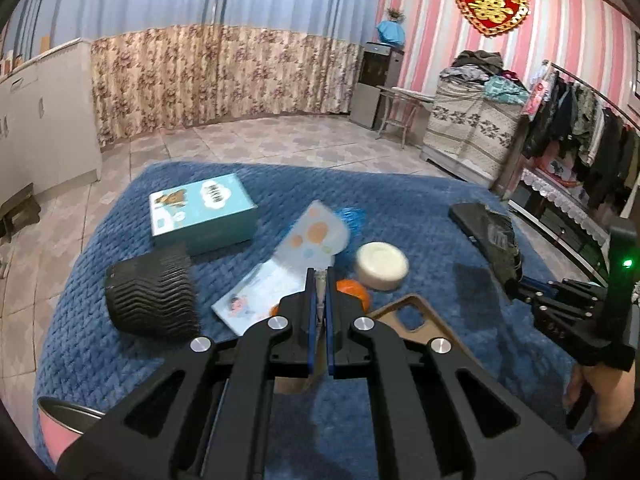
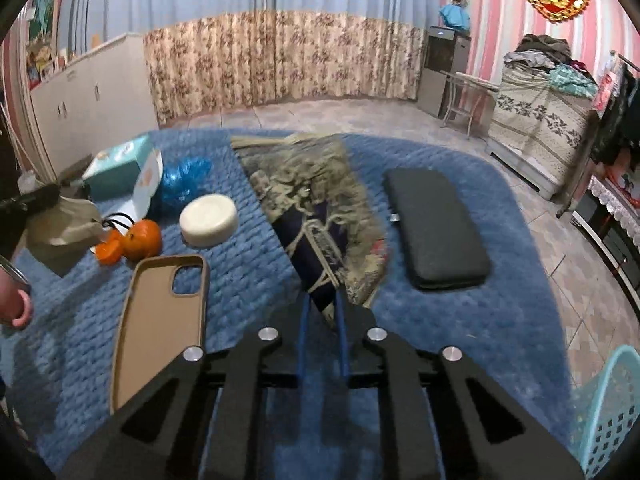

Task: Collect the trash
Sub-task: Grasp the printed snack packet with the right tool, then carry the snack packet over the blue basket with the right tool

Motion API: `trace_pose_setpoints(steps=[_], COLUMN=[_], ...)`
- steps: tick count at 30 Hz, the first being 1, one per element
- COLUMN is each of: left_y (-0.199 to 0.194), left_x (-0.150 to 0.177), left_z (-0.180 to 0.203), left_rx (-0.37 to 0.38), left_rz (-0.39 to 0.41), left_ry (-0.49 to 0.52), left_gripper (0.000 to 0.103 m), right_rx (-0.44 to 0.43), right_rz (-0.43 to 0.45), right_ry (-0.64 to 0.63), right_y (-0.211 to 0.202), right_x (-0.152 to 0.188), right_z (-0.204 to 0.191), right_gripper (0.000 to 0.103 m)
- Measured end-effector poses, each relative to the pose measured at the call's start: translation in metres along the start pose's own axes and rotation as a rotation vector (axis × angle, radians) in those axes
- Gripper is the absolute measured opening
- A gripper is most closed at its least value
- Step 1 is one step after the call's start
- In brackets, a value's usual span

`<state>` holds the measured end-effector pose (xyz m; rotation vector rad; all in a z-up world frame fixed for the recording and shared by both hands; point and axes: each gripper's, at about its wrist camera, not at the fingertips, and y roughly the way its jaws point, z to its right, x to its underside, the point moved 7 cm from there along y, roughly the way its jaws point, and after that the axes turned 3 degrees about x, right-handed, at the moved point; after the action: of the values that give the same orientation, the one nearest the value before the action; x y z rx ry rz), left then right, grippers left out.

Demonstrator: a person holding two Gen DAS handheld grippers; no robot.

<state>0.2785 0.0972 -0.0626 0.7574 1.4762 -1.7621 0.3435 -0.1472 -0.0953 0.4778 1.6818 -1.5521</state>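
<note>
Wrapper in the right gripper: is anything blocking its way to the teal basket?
Nothing visible does. The wrapper is pinched in the right gripper, and the teal basket sits off to its right. The black pad lies flat farther ahead, not between them.

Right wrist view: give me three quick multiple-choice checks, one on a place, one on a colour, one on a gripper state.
1. Where is the white round block relative to the tan phone case?
A. farther from the camera, beyond its top end
B. inside it
C. right of the black pad

2. What colour is the crumpled plastic bag?
A. red
B. blue
C. yellow

3. How is the right gripper?
A. wide open over the rug
B. shut on nothing
C. shut on the patterned wrapper

Answers: 1 A, the block lies on the blue rug past the case's camera cutout. 2 B, it shows blue beside the teal box. 3 C, the wrapper's lower end sits between its blue pads.
</note>
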Motion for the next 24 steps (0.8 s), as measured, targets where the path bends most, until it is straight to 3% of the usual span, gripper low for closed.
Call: trace_pose_setpoints(steps=[7, 24], left_y=[-0.012, -0.011], left_x=[-0.011, 0.010], left_z=[0.055, 0.232], left_rx=[0.066, 0.286], left_rz=[0.032, 0.012], left_ry=[0.050, 0.199], left_gripper=[0.002, 0.002], right_rx=[0.027, 0.237], right_rz=[0.055, 0.119], right_ry=[0.063, 0.233], right_y=[-0.052, -0.162], right_x=[0.008, 0.066], right_z=[0.043, 0.176], right_gripper=[0.011, 0.009])
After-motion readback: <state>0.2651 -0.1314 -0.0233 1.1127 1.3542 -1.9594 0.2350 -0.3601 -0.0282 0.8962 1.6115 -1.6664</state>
